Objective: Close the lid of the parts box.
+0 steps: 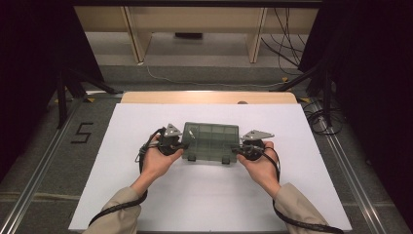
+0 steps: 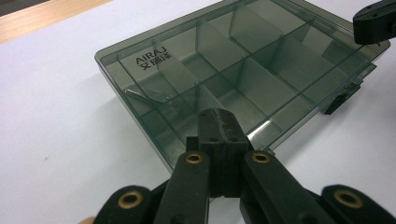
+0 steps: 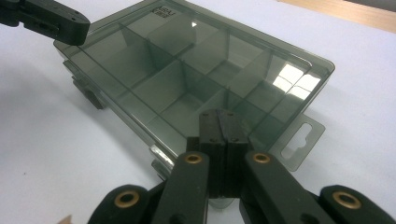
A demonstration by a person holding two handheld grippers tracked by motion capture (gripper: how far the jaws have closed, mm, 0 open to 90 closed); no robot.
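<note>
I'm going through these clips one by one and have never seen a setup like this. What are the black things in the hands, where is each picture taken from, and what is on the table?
No robot here: a person holds a hand-operated two-jaw gripper in each hand. The high view looks down from above the person's side; the left gripper is at the picture's left, the right gripper at its right. The other two pictures come from cameras riding on the grippers, looking along their black jaws.

On the white sheet covering the table lies a smoky transparent organizer box, lid shut, with empty-looking compartments and a logo on the lid. Each gripper's jaws are closed together at an end of the box; whether they pinch its edge or merely touch it is unclear.
</note>
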